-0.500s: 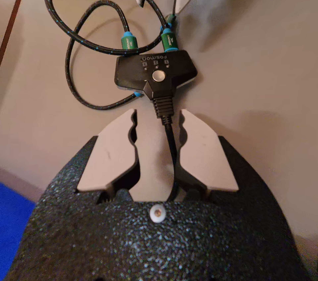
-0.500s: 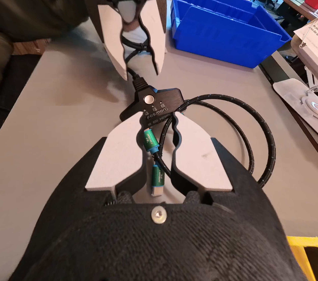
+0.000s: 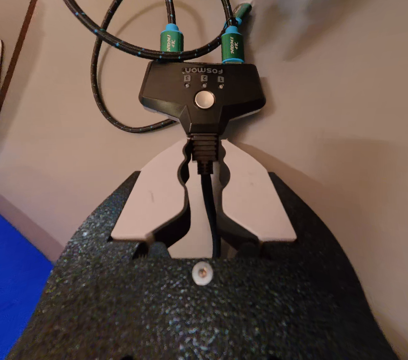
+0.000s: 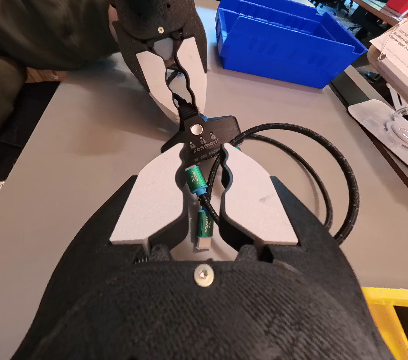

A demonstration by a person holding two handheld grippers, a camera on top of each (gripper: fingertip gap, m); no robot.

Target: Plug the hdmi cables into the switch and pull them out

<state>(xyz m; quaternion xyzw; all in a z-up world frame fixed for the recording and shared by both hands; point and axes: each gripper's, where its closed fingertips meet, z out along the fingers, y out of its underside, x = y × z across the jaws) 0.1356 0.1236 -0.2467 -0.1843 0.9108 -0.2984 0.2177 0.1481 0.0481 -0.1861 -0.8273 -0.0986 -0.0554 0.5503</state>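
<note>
Your left tool (image 3: 204, 141) sat closed around the ribbed strain relief (image 3: 204, 148) of the switch (image 3: 202, 93), its fingertips (image 3: 176, 150) against the ribs on both sides. The switch lay flat on the grey desk (image 3: 331, 95). Two green plugs (image 3: 171, 41) met its far edge; how deep they sat could not be told. A third green plug (image 3: 242, 10) lay loose beyond. Braided cable (image 3: 99, 75) looped to the left.

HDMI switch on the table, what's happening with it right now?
A person works two handheld grippers. The left gripper is clamped on the lead of the switch. The right gripper is open, straddling a green plug seated in the switch. A second plug lies loose on the table.
</note>
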